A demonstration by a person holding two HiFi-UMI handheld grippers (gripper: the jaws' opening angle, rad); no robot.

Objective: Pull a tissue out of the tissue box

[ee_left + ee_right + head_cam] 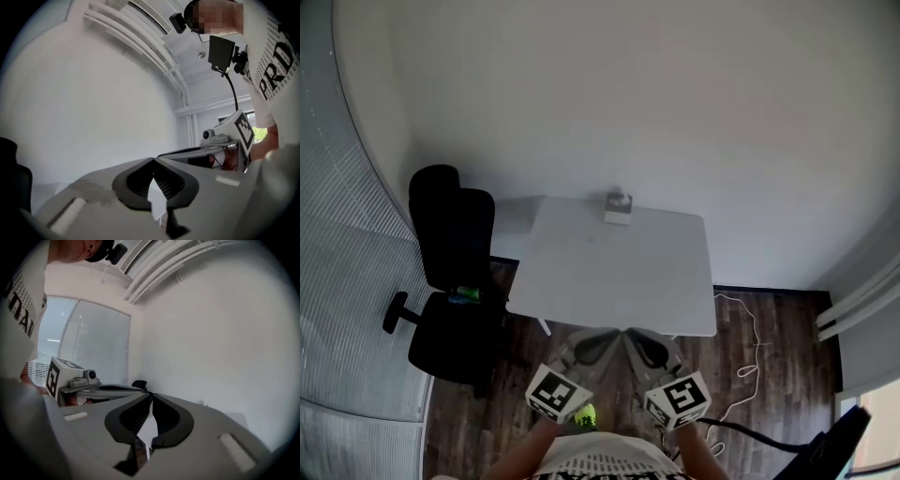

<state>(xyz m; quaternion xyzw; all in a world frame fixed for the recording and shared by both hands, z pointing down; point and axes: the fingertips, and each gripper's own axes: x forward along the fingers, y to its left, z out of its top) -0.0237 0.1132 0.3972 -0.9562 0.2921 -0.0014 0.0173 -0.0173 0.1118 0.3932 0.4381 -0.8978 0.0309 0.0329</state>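
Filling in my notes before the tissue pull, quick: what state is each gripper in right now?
Left gripper: closed, jaws tip to tip, nothing between them.
Right gripper: closed, jaws tip to tip, nothing held.

The small pale tissue box (pixel 618 208) at the far edge of the white table (pixel 619 281) is too small to show detail. A black object (pixel 830 450), near right, is cut off.

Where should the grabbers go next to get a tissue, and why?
Probably reach forward over the white rectangular table toward the small white tissue box at its far edge; the left gripper and right gripper hang short of it, jaws shut and empty.
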